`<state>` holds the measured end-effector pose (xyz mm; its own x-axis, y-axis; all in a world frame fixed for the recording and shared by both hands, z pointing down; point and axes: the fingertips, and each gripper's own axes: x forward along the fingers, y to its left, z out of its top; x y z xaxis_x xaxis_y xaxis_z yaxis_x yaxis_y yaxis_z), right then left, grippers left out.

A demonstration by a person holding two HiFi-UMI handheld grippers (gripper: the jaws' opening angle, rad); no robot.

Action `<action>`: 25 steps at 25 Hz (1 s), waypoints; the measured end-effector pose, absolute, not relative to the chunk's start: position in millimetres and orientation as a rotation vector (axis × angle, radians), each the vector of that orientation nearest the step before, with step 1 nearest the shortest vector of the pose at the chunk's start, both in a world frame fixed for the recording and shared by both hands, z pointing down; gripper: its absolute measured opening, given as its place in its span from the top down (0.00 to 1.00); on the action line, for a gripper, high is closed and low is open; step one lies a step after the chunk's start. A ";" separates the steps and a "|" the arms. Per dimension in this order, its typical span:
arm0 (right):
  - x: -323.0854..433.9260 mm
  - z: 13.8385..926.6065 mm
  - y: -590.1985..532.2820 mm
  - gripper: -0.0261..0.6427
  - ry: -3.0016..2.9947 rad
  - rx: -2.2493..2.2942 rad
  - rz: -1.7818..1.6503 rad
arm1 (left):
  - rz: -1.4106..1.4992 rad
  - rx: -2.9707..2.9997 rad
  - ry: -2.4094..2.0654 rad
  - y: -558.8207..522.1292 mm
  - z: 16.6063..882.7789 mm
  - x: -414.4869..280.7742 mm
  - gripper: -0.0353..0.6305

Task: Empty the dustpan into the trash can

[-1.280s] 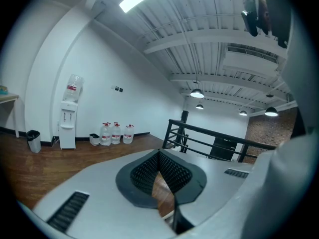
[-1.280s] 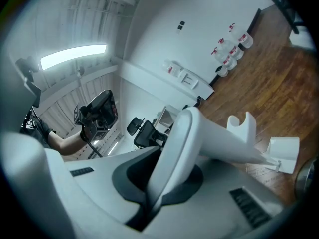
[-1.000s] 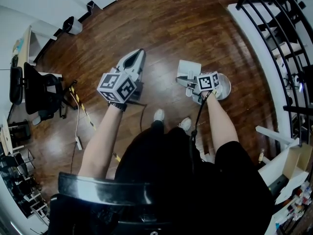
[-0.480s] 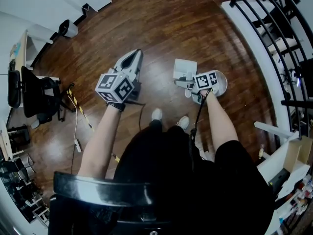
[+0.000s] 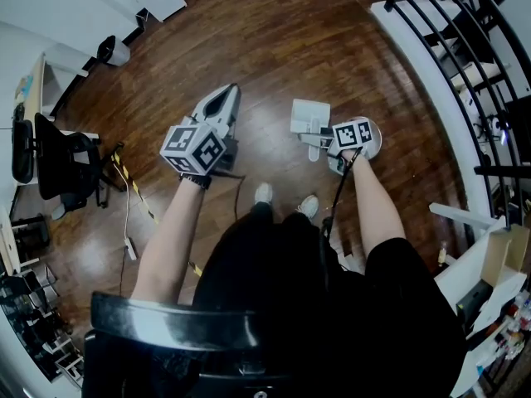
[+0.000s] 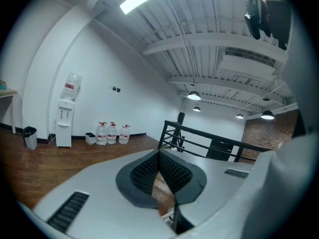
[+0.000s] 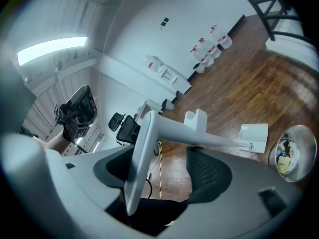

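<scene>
Dustpan (image 5: 309, 116) beside trash can (image 7: 293, 151), wood floor (image 5: 274, 40)
Our right gripper (image 7: 164, 178) jaws just spread wide, loose round its handle (image 7: 174, 128); left gripper (image 6: 162, 183) closed, empty

dustpan (image 5: 309, 116): plain white
trash can (image 5: 376, 141): shiny silver
floor (image 5: 274, 40): dark brown wood planks
right gripper (image 7: 167, 166): grey, black ribbed pads, black-and-white square markers
tape (image 5: 124, 169), left of left gripper (image 5: 226, 98): yellow-black stripes

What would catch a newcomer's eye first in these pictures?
Probably the white dustpan down on the dark wood floor, right beside a shiny round trash can with rubbish in it. Its long handle lies between the fingers of the right gripper, which have just been opening and stand wide apart. The left gripper is shut and empty.
</scene>
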<state>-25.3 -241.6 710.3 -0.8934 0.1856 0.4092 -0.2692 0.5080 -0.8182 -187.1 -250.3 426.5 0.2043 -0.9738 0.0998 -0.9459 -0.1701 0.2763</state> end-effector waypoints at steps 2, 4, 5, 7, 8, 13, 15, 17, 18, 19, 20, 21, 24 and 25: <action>-18.2 708.0 -241.0 0.46 -2.310 0.085 1.370 | -0.145 2.205 -1.817 -247.9 426.1 -185.6 0.94; -7.4 705.5 -241.1 0.46 -2.315 0.112 1.390 | -0.143 2.208 -1.811 -246.1 426.5 -182.5 0.94; -0.2 704.8 -242.1 0.46 -2.319 0.133 1.406 | -0.138 2.212 -1.804 -245.4 427.9 -180.1 0.94; 18.1 704.6 -245.2 0.46 -2.325 0.191 1.431 | -0.132 2.223 -1.782 -244.0 431.7 -173.4 0.94; 29.0 704.5 -246.3 0.46 -2.327 0.223 1.436 | -0.132 2.229 -1.770 -243.0 433.3 -169.6 0.94; 88.2 691.8 -251.3 0.47 -2.377 0.407 1.412 | -0.162 2.237 -1.737 -236.7 433.7 -150.3 0.94; 114.5 685.1 -252.8 0.58 -2.415 0.502 1.381 | -0.173 2.243 -1.727 -233.4 435.2 -136.6 0.94; 139.6 673.4 -256.9 0.77 -2.454 0.643 1.318 | -0.173 2.263 -1.714 -232.5 434.6 -120.1 0.94; 148.8 663.4 -258.9 0.93 -2.478 0.715 1.283 | -0.171 2.276 -1.707 -232.7 432.3 -112.0 0.94; 154.2 650.7 -258.7 0.95 -2.512 0.769 1.250 | -0.169 2.293 -1.699 -232.3 429.2 -104.1 0.94; 156.4 636.7 -255.6 0.95 -2.553 0.802 1.218 | -0.163 2.312 -1.689 -230.8 426.0 -95.9 0.94; 156.7 622.9 -250.1 0.95 -2.594 0.825 1.180 | -0.155 2.336 -1.677 -228.4 423.0 -87.2 0.94; 151.5 582.3 -228.8 0.95 -2.708 0.890 1.017 | -0.139 2.417 -1.638 -219.6 413.1 -63.4 0.94; 149.0 567.7 -220.8 0.95 -2.746 0.912 0.952 | -0.143 2.440 -1.629 -215.6 408.6 -57.5 0.94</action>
<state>149.0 -220.8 567.7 -0.8166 -0.5086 0.2728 -0.5684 0.6264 -0.5334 -57.5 -215.6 408.6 0.3865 -0.9217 0.0325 -0.9021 -0.3704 0.2214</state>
